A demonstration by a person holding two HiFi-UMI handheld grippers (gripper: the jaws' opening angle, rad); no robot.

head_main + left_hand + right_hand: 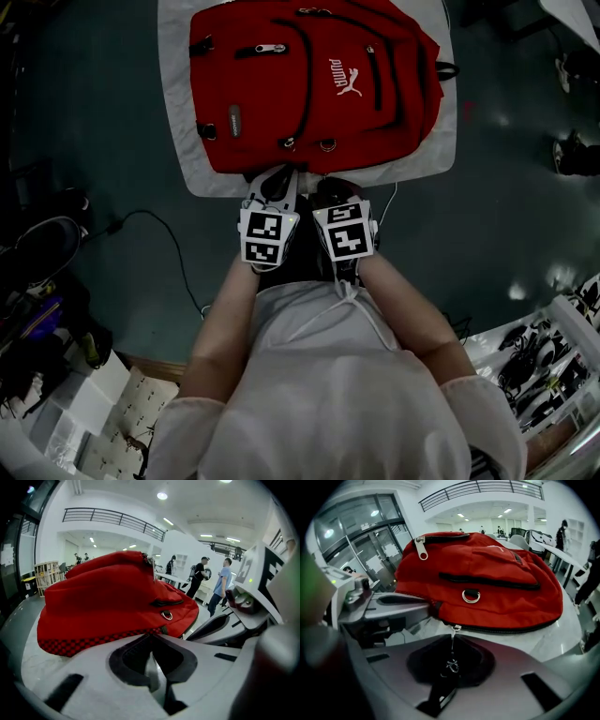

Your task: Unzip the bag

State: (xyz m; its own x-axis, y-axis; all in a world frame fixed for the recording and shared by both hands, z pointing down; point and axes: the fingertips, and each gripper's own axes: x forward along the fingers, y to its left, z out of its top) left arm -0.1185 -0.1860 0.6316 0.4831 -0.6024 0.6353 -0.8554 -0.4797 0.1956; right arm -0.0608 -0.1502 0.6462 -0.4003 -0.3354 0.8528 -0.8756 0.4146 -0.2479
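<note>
At the near edge of a white tabletop (174, 103), a red bag (309, 84) lies flat at 12 o'clock from the person working on it, with both tools pressed to its 6 o'clock rim. The right hand-held gripper (330, 187) is clamped on the thin metal zipper pull (451, 656), which hangs from the slider at one end of the dark zip (501, 629). The left hand-held gripper (275, 183) has its jaws together, tips at the bag's chequered lower edge. Whether they have nipped any fabric there cannot be told.

The zip looks fully closed, so the opening appears not yet begun. Done well, the pull should be drawn along the line of the teeth — toward 3 o'clock in the right gripper view — and kept low rather than lifted. Meanwhile the left tool should pin the bag so it does not slide across the smooth tabletop. The pull is slim and could slip from the grip if jerked.

Only the right gripper view shows the pull between the jaws — in the head view, the marker cubes (267, 234) cover that contact. The left gripper view alone takes in the bag's flank and people (220, 585) standing at 2 o'clock across the hall.
</note>
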